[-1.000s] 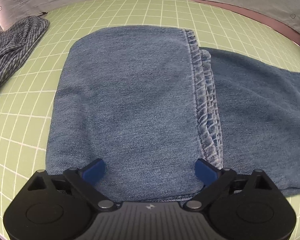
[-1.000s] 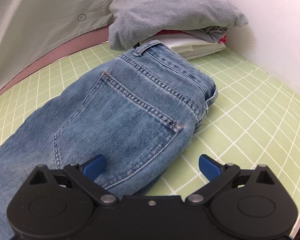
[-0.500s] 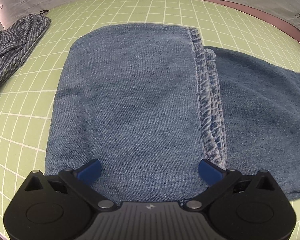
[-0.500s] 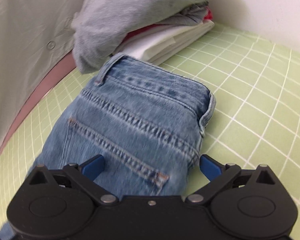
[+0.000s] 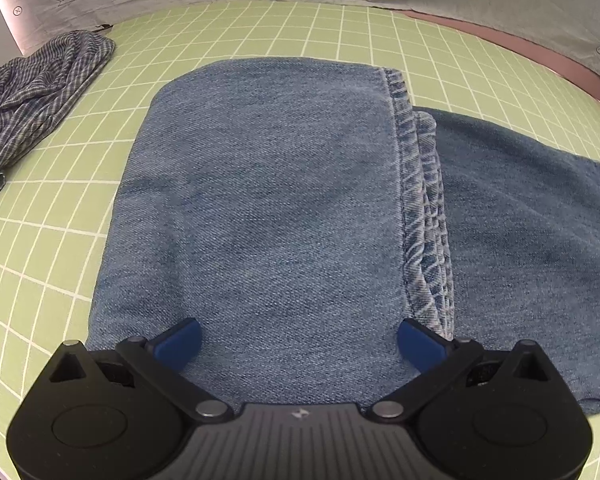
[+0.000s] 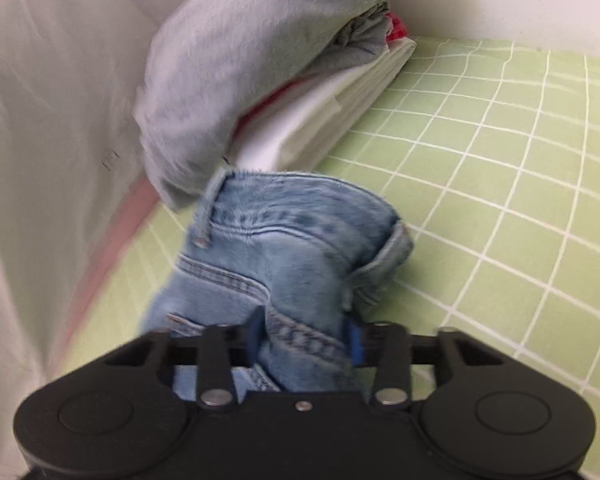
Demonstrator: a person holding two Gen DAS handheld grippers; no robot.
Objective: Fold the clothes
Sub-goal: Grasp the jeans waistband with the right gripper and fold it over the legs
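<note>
Folded jeans (image 5: 260, 208) lying mid-mat (image 5: 52, 264), bare green grid along the near and left edges, checked shirt (image 5: 32, 96) at the far left corner. Left gripper (image 5: 298, 346) hovering over the hem, jaws wide, empty. Right gripper (image 6: 305, 338) closing, pads pinching the bunched waistband, blurred; folded stack (image 6: 268, 64) just beyond.

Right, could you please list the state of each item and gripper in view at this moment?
jeans: leg end folded over, flat on the mat; waist end bunched up.
right gripper: jaws closing on the jeans' waist end.
left gripper: open over the folded leg.
checked shirt: crumpled, unfolded.
clothes stack: folded, piled.
</note>
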